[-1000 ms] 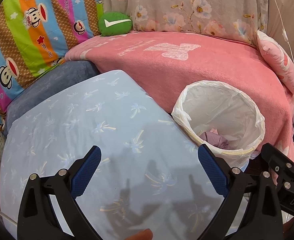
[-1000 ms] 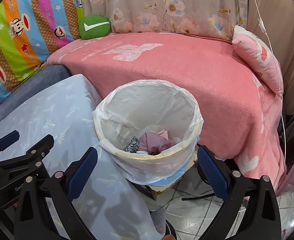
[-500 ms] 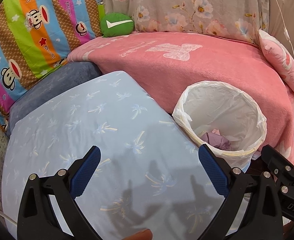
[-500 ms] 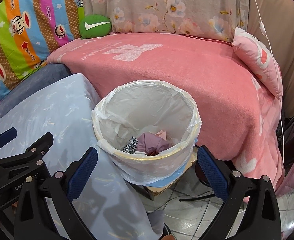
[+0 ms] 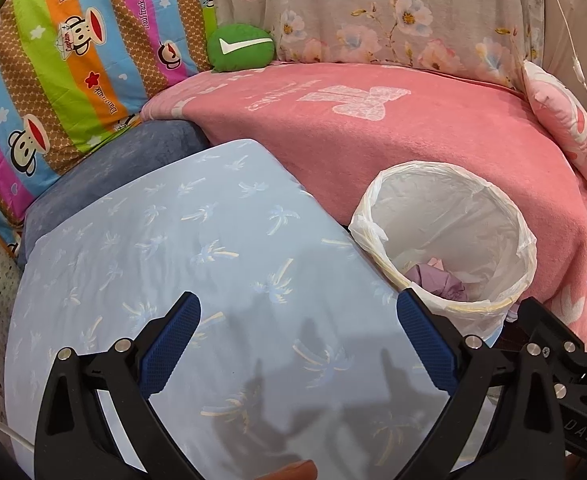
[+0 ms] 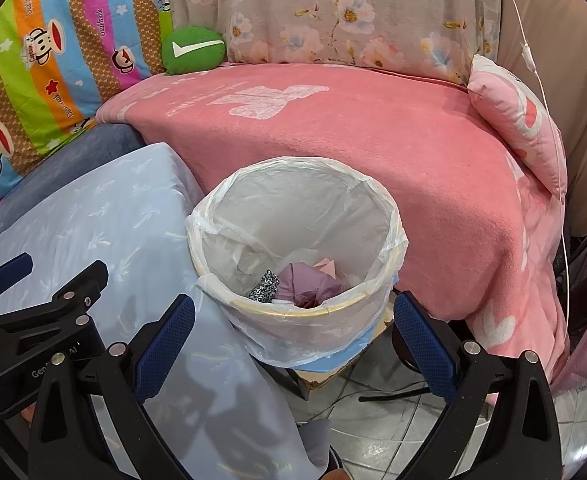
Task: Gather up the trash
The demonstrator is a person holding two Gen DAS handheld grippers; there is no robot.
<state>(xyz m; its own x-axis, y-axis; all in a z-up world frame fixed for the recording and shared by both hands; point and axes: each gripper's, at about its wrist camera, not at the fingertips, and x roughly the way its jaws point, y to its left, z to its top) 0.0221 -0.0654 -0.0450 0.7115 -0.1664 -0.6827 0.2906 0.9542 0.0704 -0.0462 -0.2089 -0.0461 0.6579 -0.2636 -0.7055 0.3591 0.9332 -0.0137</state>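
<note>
Hanging wide open and empty: left gripper (image 5: 298,346) over the blue cloth (image 5: 197,264), right gripper (image 6: 293,350) by the trash bin (image 6: 389,216).

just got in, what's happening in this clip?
A person holds two tools, collecting trash. Both the left tool and the right tool are open and empty. The lined bin sits beside the pink blanket and already holds crumpled purple trash plus a patterned scrap. The right tool hovers in front of the bin; the left one is over the light-blue cover, which shows no trash.
</note>
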